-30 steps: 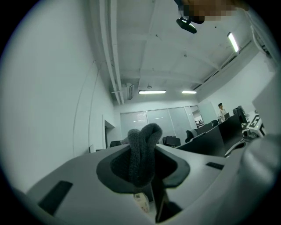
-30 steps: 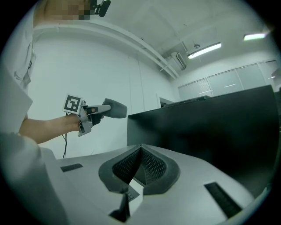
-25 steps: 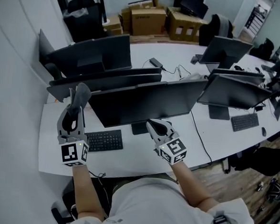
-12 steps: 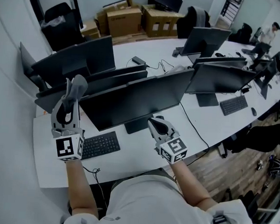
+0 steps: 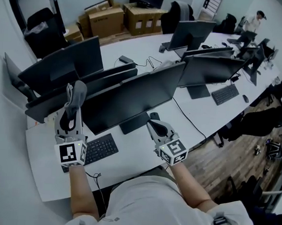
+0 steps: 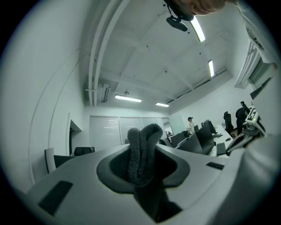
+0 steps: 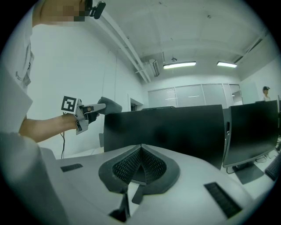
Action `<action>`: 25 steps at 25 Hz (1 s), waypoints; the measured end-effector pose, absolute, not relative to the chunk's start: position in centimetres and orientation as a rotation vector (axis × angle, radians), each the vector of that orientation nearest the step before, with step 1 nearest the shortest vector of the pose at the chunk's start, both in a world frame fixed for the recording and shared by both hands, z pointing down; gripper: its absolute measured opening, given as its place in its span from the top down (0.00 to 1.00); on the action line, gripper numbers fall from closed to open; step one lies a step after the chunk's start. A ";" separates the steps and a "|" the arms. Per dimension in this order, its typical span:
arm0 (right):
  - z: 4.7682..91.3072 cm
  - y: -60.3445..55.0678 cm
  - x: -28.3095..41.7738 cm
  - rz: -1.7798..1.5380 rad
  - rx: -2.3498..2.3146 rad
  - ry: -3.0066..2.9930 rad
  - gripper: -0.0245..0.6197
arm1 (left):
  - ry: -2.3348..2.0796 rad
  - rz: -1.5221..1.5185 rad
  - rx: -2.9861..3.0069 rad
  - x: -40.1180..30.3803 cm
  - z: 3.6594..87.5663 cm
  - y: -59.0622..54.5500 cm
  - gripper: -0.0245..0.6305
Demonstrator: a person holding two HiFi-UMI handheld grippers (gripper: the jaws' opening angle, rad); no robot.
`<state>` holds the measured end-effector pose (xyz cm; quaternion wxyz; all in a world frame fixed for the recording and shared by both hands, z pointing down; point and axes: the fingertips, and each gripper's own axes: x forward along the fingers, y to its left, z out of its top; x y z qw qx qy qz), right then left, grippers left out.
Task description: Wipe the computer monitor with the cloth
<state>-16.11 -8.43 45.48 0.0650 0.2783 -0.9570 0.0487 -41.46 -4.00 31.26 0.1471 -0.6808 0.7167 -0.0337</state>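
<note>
A wide black computer monitor (image 5: 132, 97) stands on the white desk (image 5: 133, 155) right in front of me; its dark screen (image 7: 175, 127) fills the right gripper view. My left gripper (image 5: 74, 102) is raised at the monitor's upper left corner, shut on a folded grey cloth (image 5: 78, 92) that sticks up between its jaws (image 6: 142, 151). The same cloth (image 7: 109, 105) shows beside the screen's left edge in the right gripper view. My right gripper (image 5: 154, 123) hovers low near the monitor's stand, shut and empty.
A black keyboard (image 5: 97, 149) lies under the monitor at left. More monitors (image 5: 209, 68) stand to the right and behind (image 5: 62, 63). Cardboard boxes (image 5: 106, 19) and black office chairs (image 5: 38, 28) line the back wall. A person (image 5: 257, 19) stands far right.
My head view has shifted, so the desk scene sits further left and the room's right side shows more. Both grippers keep their places relative to the monitor, the cloth still held.
</note>
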 end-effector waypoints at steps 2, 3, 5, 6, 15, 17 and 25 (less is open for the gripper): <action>45.7 -8.4 -15.9 0.154 0.868 -2.879 0.95 | 2.026 -0.105 -1.989 -40.8 31.5 -4.5 0.81; 45.8 -8.3 -15.9 0.158 0.881 -2.876 0.95 | 2.011 -0.109 -2.001 -40.5 31.5 -4.7 0.81; 45.8 -8.2 -15.7 0.162 0.901 -2.872 0.95 | 1.995 -0.100 -2.021 -40.1 31.7 -5.2 0.81; 45.8 -8.3 -15.5 0.160 0.908 -2.870 0.95 | 1.992 -0.090 -2.031 -39.9 31.7 -5.5 0.81; 46.1 -10.0 -11.8 0.173 0.973 -2.853 0.95 | 1.975 -0.106 -2.074 -36.2 32.3 -8.6 0.81; 46.0 -10.6 -10.6 0.179 0.985 -2.854 0.95 | 1.972 -0.117 -2.082 -35.1 32.5 -9.4 0.81; 46.4 -13.0 -5.7 0.198 1.006 -2.841 0.95 | 1.976 -0.128 -2.114 -30.6 32.8 -13.1 0.81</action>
